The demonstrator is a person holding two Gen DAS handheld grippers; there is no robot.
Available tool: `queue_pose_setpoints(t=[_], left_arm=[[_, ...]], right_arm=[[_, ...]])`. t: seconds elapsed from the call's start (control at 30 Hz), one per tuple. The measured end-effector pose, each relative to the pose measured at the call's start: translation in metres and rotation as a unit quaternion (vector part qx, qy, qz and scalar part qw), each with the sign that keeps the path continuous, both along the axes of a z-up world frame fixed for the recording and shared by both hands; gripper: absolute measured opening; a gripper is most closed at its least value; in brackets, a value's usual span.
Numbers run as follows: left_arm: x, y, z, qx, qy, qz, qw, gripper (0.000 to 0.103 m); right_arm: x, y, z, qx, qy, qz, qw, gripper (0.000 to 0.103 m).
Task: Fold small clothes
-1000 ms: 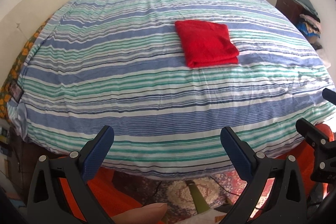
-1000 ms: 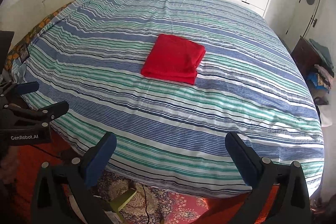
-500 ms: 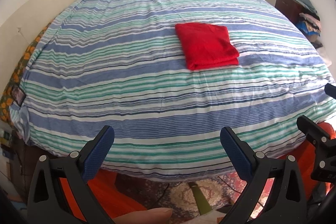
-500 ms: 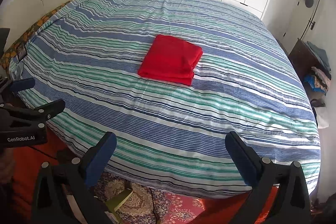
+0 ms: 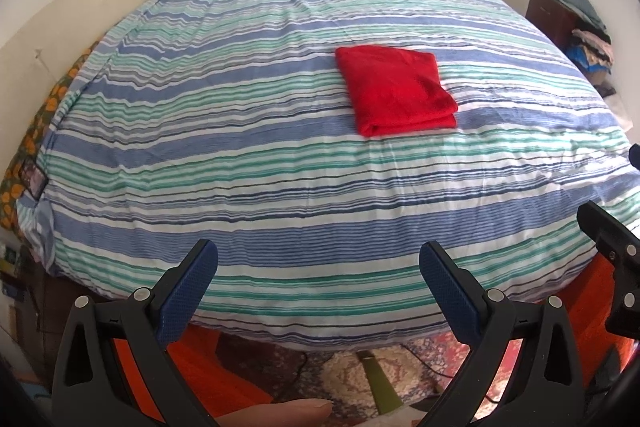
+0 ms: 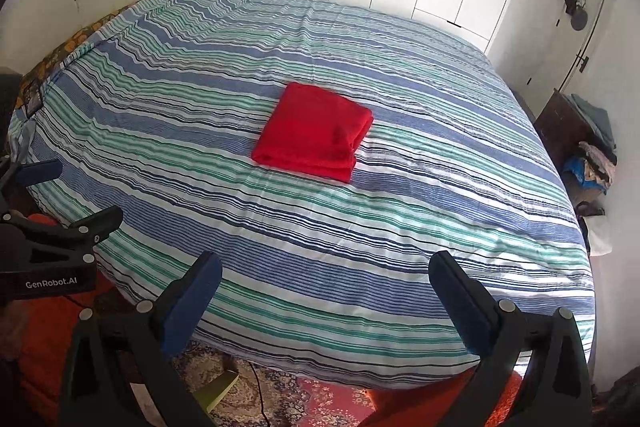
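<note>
Garment: a red cloth (image 5: 394, 89) folded into a compact, roughly square packet — several layers stacked, the layered fold edges showing along its near side and right side in the left wrist view.
Surface look: plain bright red, no print; a few soft creases on top, corners fairly neat, lying flat.
Position: on the striped bedspread (image 5: 248, 163), around the middle of the bed, right of centre in the left wrist view and near centre in the right wrist view (image 6: 314, 131); well apart from both grippers.
Bedspread: blue, green and white stripes running across, lightly wrinkled, draped over the near edge of the bed.
Left gripper (image 5: 318, 277): held off the near edge of the bed, jaws spread wide, blue pads with nothing between them — touching neither cloth nor bedspread.
Right gripper (image 6: 326, 287): likewise at the near edge, jaws spread wide and empty.
Cross views: each gripper's black frame shows at the side of the other's view.
Floor: a patterned rug (image 6: 320, 403) below the bed edge.
Right wall: a dark cabinet (image 6: 560, 127) with a pile of clothes (image 6: 596, 163) beside it.
</note>
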State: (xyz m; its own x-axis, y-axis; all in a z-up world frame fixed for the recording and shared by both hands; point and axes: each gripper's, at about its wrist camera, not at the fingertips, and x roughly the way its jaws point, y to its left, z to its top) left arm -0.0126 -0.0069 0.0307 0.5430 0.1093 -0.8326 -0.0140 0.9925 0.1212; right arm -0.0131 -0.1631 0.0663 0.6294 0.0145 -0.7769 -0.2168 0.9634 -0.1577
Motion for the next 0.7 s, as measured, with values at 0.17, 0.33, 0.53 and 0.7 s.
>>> queue_pose_setpoints(t=[0.17,0.33,0.53,0.7], left_arm=[[0.0007,0.0007,0.0005,-0.002,-0.002,0.004,1.0,0.101],[0.0017,0.0003,0.0003,-0.001,-0.002,0.002,1.0,0.101],[0.0015,-0.001,0.0004,0.0,-0.003,-0.001,1.0,0.101],[0.0016,-0.0016,0.0001,-0.001,-0.001,-0.002,1.0,0.101]], right_arm=[[0.0009,0.0001,-0.0005,-0.007,-0.002,-0.004,1.0,0.102],[0.0004,0.0,-0.0006,-0.009,-0.002,-0.007,1.0,0.102],[0.0007,-0.0004,-0.0005,-0.008,-0.002,-0.01,1.0,0.102],[0.0016,-0.0011,-0.0011,-0.007,-0.001,-0.01,1.0,0.102]])
